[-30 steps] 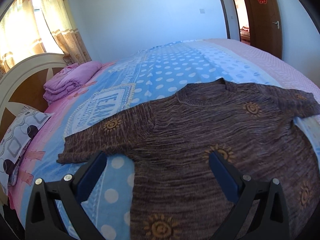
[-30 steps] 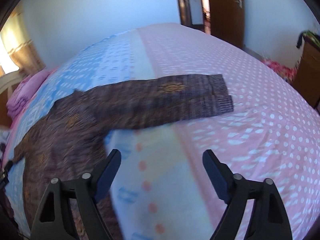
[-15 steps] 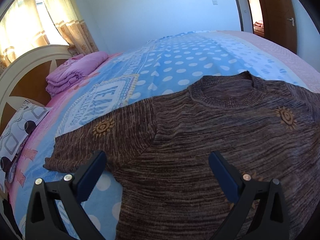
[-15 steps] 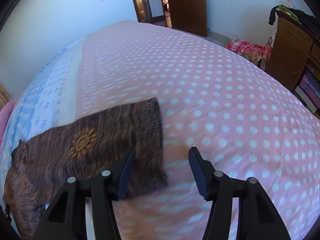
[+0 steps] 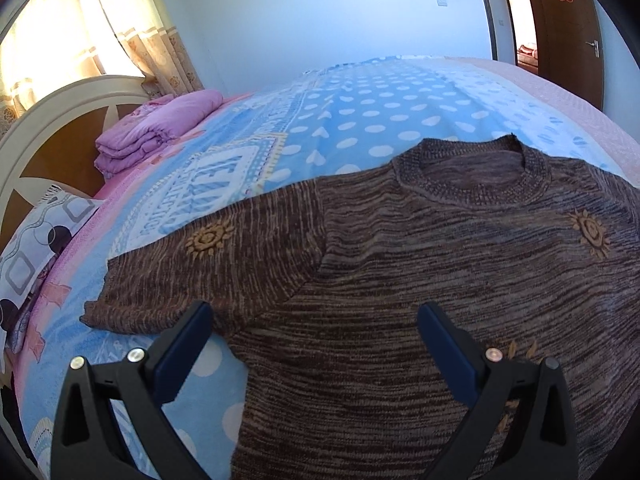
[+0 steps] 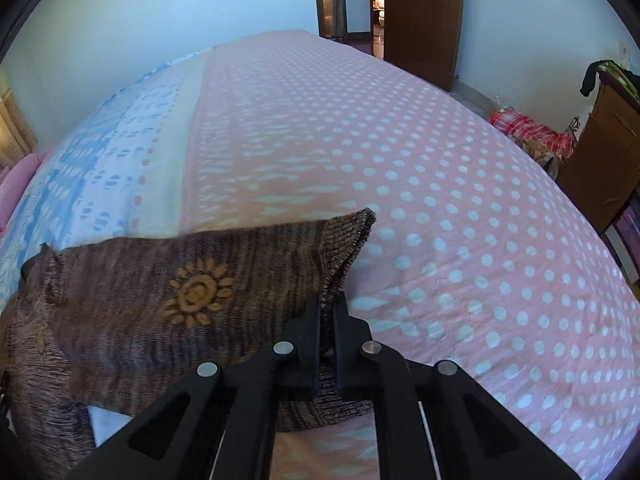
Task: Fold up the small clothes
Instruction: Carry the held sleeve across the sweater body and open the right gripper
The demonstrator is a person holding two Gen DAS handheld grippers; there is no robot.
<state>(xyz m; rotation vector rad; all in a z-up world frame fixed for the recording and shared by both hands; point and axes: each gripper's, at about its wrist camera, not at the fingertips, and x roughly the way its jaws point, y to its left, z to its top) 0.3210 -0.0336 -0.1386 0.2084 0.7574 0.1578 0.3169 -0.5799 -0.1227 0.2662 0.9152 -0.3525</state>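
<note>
Right gripper [image 6: 328, 300] just closed, pinching only the ribbed cuff [image 6: 344, 240] of the brown sun-patterned knit sweater [image 5: 400, 280], left gripper [image 5: 316, 320] wide open, empty: cuff could slip out or stretch once lifted.

Folded purple blanket [image 5: 156, 128] by the headboard [image 5: 60, 120], patterned pillow [image 5: 36, 240] beside it
</note>
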